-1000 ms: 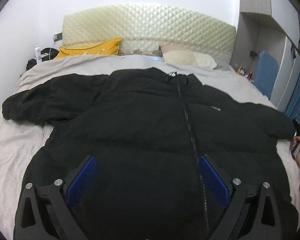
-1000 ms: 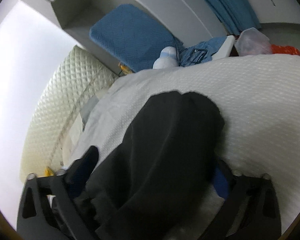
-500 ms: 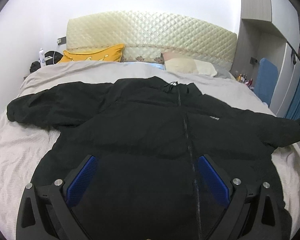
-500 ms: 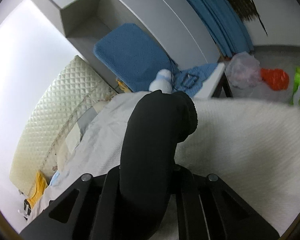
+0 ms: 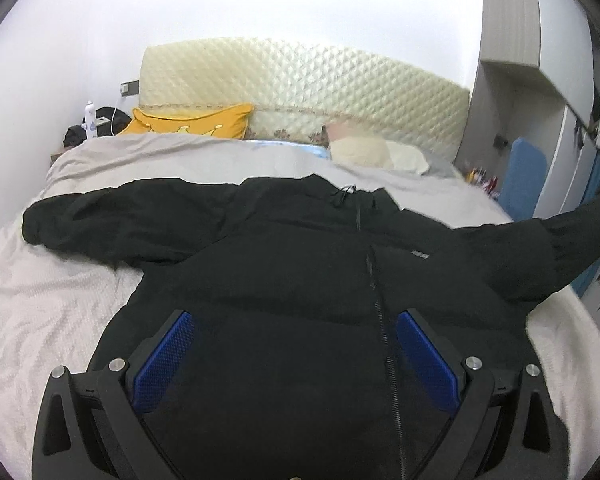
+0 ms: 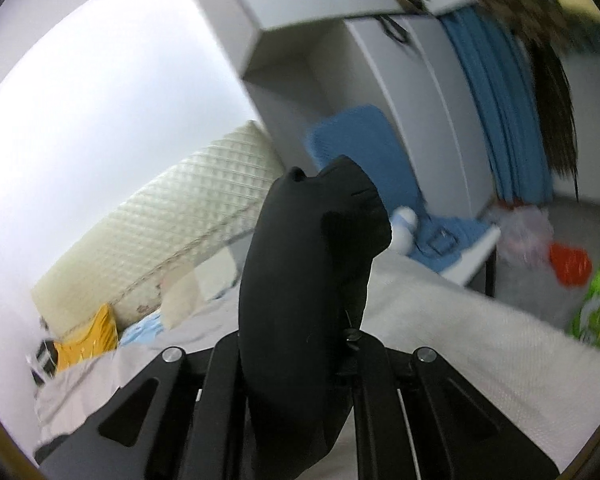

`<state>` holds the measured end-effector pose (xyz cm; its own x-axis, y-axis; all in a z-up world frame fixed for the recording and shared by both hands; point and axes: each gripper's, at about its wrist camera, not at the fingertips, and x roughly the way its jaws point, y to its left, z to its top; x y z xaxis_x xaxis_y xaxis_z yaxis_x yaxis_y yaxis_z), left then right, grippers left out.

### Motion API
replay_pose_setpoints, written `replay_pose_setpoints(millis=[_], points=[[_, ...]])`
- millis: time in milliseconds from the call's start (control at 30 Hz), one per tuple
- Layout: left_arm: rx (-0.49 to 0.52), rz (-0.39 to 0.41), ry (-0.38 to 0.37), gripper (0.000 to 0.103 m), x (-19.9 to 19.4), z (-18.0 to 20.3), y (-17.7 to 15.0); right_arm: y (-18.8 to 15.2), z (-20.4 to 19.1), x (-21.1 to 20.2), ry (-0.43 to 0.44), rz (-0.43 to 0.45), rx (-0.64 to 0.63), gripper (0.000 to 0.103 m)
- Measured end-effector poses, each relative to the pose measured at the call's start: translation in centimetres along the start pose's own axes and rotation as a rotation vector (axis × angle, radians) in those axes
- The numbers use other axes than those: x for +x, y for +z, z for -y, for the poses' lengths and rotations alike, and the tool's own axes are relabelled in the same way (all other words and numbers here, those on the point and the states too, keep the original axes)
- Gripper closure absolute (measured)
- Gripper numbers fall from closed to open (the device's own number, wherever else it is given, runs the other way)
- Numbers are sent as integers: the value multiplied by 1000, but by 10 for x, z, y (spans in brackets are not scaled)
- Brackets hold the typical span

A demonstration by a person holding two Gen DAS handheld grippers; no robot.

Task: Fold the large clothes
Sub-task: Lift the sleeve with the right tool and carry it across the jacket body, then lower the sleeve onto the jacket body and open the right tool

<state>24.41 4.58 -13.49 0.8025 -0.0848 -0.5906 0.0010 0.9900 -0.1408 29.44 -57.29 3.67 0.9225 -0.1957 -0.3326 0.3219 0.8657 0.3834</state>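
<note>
- The right claw point(image 6: 300, 364) is pinched tight on the end of the black jacket's sleeve point(image 6: 312, 280); its two black fingers point(image 6: 220, 392) press the cloth from either side.
- The cuff stands up out of that claw, and it is lifted clear of the bed point(image 6: 480, 344).
- In the left wrist view the same sleeve point(image 5: 560, 240) stretches up and out toward the right edge, off the bed cover, while the rest of the jacket lies flat.
- The left claw point(image 5: 296, 344) is spread wide, its blue pads point(image 5: 164, 356) well apart, with nothing between them; it hangs above the lower front of the jacket, and I cannot tell whether it touches the cloth.
- The black jacket point(image 5: 280, 264) lies front up across the bed, zipper point(image 5: 380, 312) running down its middle just inside the right pad, collar toward the headboard.
- Its other sleeve point(image 5: 100, 220) lies out flat to the left on the pale grey bed cover point(image 5: 40, 300).
- Beyond the collar, a yellow pillow point(image 5: 192, 124) and a cream pillow point(image 5: 376, 152) lean near the quilted cream headboard point(image 5: 300, 80).
- To the right of the bed stand grey-white cupboards point(image 6: 380, 80), a blue padded board point(image 6: 356, 144) and a blue curtain point(image 6: 500, 100).
- On the floor past the bed's edge lie an orange thing point(image 6: 570, 260) and a green packet point(image 6: 596, 312), both blurred.
- Dark hair point(image 6: 548, 80) of the person hangs into the upper right of the right wrist view.
</note>
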Motion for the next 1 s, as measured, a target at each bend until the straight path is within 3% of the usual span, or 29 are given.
replay_pose_setpoints(millis=[233,333,533,733,900,1000], points=[[-19,33,-30,1,-41,-24,1,-1,-122,-37,93,52,-132,88],[22,58,8,1,-53,-32,4,-21,-173,-42,145,61,-173,88],[12,103,51,1,-62,-56,12,-78,-262,-34,271,22,-228,88],[30,149,123,1,-70,-75,16,-171,-346,-7,387,-91,-270,88],[-97,127,55,1,-68,-106,16,-255,-417,12,454,-195,-406,88],[-121,124,60,1,-63,-116,12,-308,-440,24,466,-259,-473,88]])
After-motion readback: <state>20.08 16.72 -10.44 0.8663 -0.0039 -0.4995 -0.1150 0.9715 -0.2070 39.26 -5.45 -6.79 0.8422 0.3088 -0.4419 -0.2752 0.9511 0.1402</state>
